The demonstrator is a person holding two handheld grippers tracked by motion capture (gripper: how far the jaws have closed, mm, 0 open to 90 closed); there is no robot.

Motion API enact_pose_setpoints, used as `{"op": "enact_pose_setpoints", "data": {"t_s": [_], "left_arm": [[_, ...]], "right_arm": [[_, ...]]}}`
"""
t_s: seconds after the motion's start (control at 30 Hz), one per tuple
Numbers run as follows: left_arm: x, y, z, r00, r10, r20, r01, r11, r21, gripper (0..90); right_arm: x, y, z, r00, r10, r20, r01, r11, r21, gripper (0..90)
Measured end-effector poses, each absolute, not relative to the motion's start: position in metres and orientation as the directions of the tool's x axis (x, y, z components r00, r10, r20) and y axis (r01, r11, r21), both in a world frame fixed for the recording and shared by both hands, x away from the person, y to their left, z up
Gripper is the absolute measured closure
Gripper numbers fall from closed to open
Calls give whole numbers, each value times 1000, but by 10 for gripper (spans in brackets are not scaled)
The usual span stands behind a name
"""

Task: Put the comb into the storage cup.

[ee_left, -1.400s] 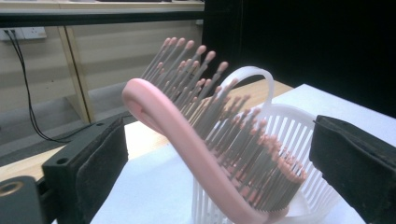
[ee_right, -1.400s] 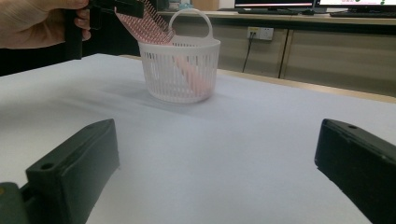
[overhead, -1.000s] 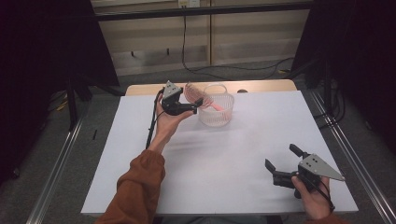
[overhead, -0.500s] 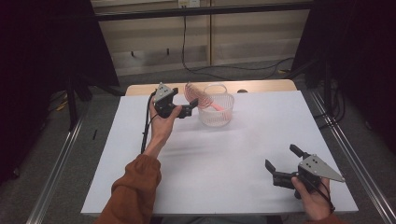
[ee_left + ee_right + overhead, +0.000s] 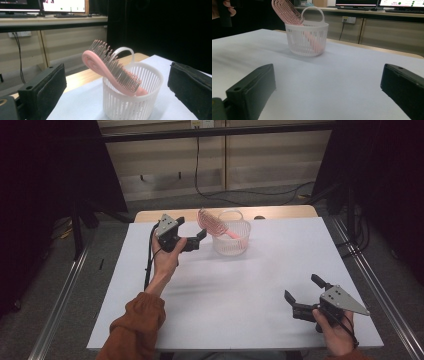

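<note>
Brush sits handle-down in the basket, head leaning over the rim, so it looks placed. Left gripper wide, empty, just beside the basket. Right gripper wide, empty, parked well apart near the table edge, probably idle.

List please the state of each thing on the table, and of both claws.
Basket: upright on the table, holds the brush.
Pink brush: leaning in the basket, handle down, head over the rim.
Left claw: open, empty, beside the basket.
Right claw: open, empty, at the near edge.
</note>
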State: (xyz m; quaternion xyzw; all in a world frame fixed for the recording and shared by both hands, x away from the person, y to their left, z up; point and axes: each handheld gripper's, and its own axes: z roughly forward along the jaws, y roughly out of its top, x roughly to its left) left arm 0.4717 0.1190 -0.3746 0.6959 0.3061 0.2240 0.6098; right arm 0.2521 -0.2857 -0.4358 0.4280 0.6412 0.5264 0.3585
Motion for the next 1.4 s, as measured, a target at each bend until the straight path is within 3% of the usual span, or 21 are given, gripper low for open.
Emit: {"op": "enact_pose_setpoints", "data": {"t_s": [0.2, 0.77, 1.03, 1.4], "left_arm": [[459, 126, -377, 699, 714, -23, 131, -96, 987, 20], [436, 147, -379, 666, 742, -76, 169, -51, 984, 19], [424, 154, -382, 662, 749, -13, 143, -109, 984, 23], [409, 170, -394, 632, 775, -24, 146, -88, 985, 24]], "right_arm": [[253, -285, -436, -375, 927, -12, 172, 83, 982, 0], [252, -285, -435, -370, 929, -11, 174, 81, 981, 0], [253, -284, -436, -374, 927, -14, 170, 84, 982, 0], [253, -284, -435, -367, 930, -12, 173, 81, 982, 0]]}}
